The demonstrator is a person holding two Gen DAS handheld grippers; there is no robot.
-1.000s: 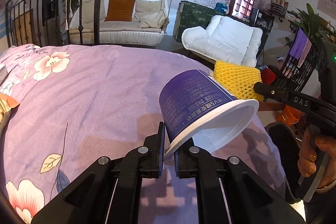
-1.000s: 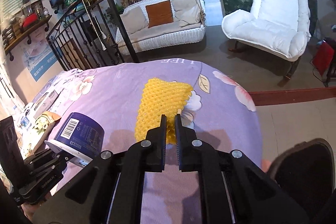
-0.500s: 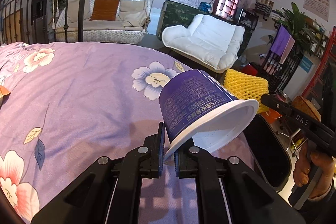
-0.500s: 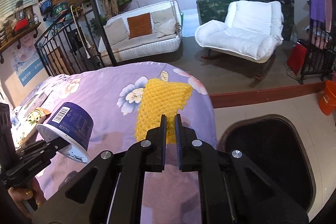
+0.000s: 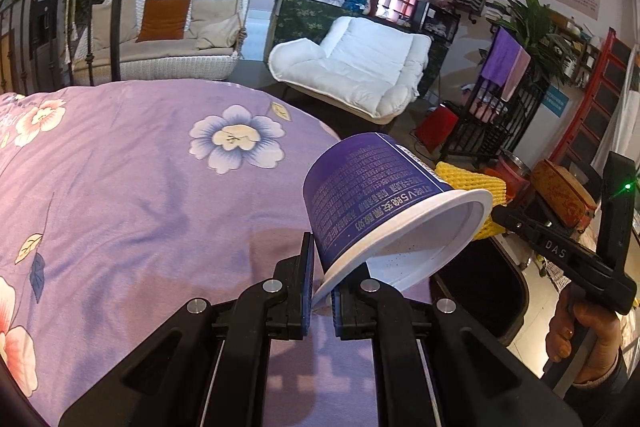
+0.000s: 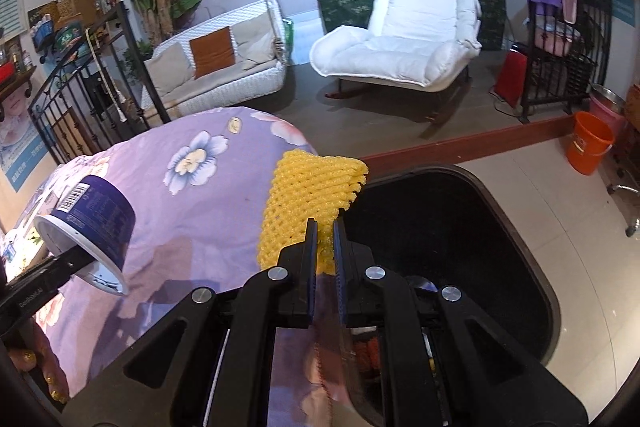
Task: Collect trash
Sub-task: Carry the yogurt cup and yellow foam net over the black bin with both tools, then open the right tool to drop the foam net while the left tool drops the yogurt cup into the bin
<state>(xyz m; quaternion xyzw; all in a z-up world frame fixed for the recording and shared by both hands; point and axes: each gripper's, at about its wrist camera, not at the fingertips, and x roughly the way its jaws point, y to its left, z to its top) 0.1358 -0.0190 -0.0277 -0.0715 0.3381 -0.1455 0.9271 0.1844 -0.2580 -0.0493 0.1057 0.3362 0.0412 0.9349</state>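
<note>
Cup (image 5: 372, 195): dark purple wall with pale print, white rim and inside; foam net (image 6: 312, 199) centre frame is bright yellow mesh. Bedspread (image 5: 120, 187): lilac with white-purple and pink flowers. Bin (image 6: 440, 227) black, bucket (image 6: 590, 143) at right orange, armchair (image 5: 352, 67) white, both claws black.

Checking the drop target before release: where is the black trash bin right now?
In the right wrist view the black trash bin sits on the floor beside the purple bedspread, directly below the yellow foam net held in the right gripper.
</note>
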